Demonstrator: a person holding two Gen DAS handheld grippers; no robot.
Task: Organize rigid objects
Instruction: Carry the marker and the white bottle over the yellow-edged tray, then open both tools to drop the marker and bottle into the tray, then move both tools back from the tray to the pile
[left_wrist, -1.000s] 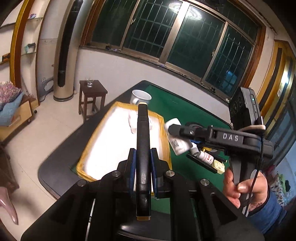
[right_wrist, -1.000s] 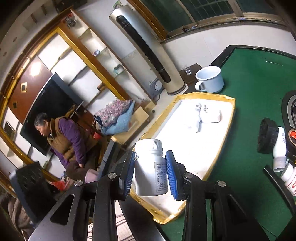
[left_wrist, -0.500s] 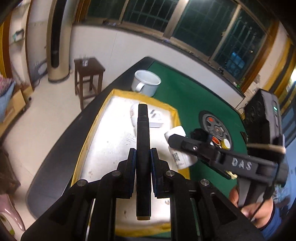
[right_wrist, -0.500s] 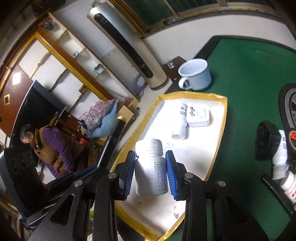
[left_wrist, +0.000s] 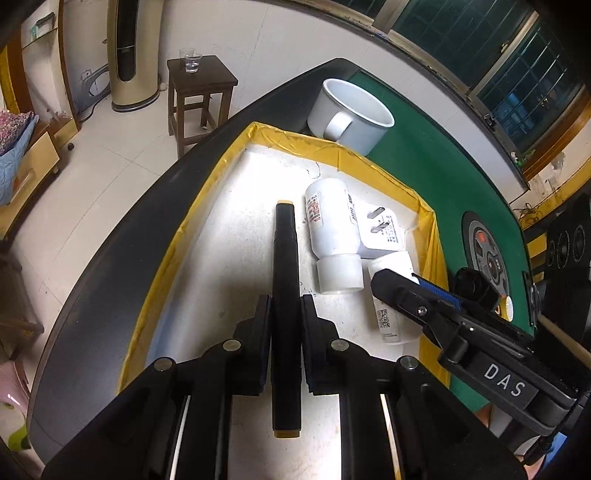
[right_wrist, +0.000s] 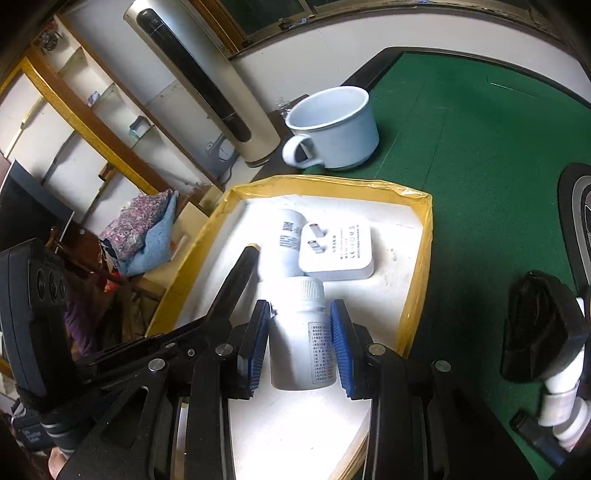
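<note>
My left gripper (left_wrist: 284, 314) is shut on a long black marker with yellow ends (left_wrist: 285, 258), which points out over the white tray with a yellow taped rim (left_wrist: 221, 236). My right gripper (right_wrist: 300, 332) is shut on a small white pill bottle (right_wrist: 302, 343), held low over the same tray (right_wrist: 406, 266). In the tray lie a white PVC pipe fitting (left_wrist: 332, 229) and a white plug adapter (left_wrist: 382, 232), side by side. The right gripper (left_wrist: 417, 295) with its bottle (left_wrist: 388, 325) also shows in the left wrist view. The marker (right_wrist: 236, 284) shows in the right wrist view.
A white mug (left_wrist: 351, 116) stands on the green table just beyond the tray. A black cap on a white pipe piece (right_wrist: 543, 332) and small bottles lie to the right on the green felt (right_wrist: 480, 147). A round dial panel (left_wrist: 487, 254) is set in the table. A wooden stool (left_wrist: 199, 92) stands on the floor.
Both grippers have come down and forward over the tray, each still gripping its object. The pipe fitting and plug adapter now appear much closer.
</note>
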